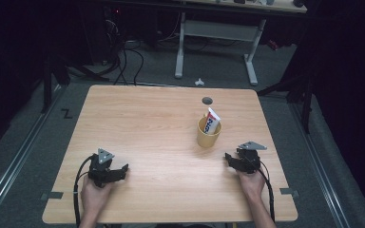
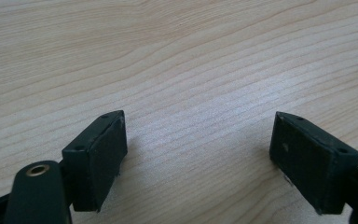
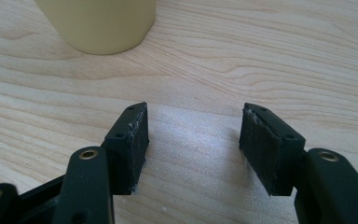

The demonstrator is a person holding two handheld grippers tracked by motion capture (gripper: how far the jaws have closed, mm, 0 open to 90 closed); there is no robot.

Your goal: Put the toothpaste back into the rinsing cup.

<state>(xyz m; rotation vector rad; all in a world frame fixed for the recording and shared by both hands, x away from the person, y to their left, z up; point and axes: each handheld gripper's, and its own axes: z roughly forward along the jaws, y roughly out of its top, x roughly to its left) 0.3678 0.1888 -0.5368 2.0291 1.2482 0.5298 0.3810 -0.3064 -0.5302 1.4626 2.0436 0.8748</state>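
Observation:
A yellow cup (image 1: 208, 133) stands right of the table's middle, and a red, white and blue toothpaste tube (image 1: 211, 121) leans upright inside it. My right gripper (image 1: 232, 160) rests on the wood just right of and nearer than the cup, open with nothing between its jaws. In the right gripper view the cup's base (image 3: 100, 22) sits ahead at upper left of that gripper (image 3: 193, 140). Over at the near left, my left gripper (image 1: 122, 172) lies on the table, open and empty. The left gripper view has that gripper (image 2: 198, 149) spread wide over bare wood.
The light wooden table (image 1: 138, 123) has a round cable hole (image 1: 207, 100) behind the cup. Beyond the far edge stand the white legs of a desk (image 1: 180, 45), with cables on the dark floor.

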